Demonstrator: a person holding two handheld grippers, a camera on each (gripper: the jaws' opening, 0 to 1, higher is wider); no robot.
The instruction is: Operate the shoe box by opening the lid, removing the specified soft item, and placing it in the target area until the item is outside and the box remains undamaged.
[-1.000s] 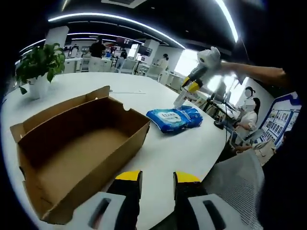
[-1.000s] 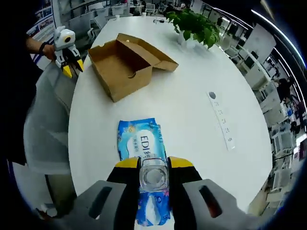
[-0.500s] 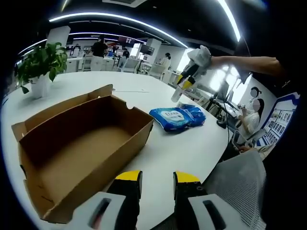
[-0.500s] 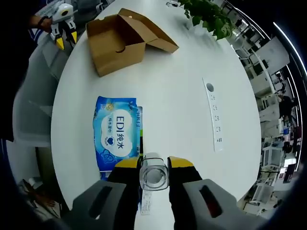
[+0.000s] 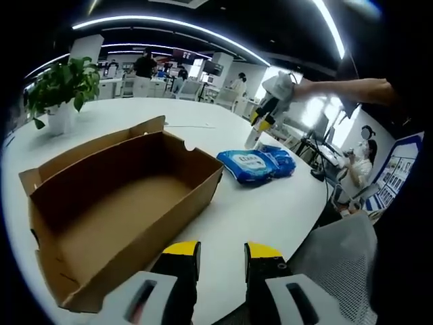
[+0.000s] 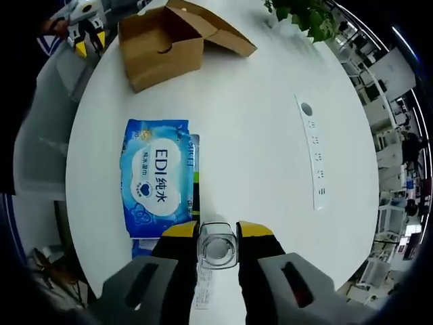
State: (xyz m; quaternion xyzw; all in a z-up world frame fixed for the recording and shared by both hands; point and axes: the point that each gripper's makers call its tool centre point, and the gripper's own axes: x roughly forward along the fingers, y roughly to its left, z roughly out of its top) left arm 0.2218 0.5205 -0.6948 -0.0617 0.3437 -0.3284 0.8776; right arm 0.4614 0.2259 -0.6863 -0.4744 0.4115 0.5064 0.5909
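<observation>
The brown shoe box point(image 5: 122, 203) stands open and empty on the white table, its lid folded back; it also lies at the far end in the right gripper view point(image 6: 159, 40). A blue wet-wipes pack point(image 6: 157, 177) rests flat on the table just ahead of my right gripper point(image 6: 217, 237), partly over a second darker pack point(image 6: 193, 172). My right gripper is shut on a small clear round container point(image 6: 216, 249). From the left side I see the wipes pack point(image 5: 257, 164) beyond the box, with the right gripper point(image 5: 260, 128) held above it. My left gripper point(image 5: 222, 256) hovers open near the box's corner.
A potted plant point(image 5: 59, 88) stands at the back left of the table. A white power strip point(image 6: 312, 152) lies to the right of the wipes. A grey mesh chair point(image 5: 338, 250) sits at the table edge. People sit at desks beyond.
The right gripper has drawn back over the wipes pack, still holding the clear container. The pack and the box stay put. The left gripper has barely moved.
</observation>
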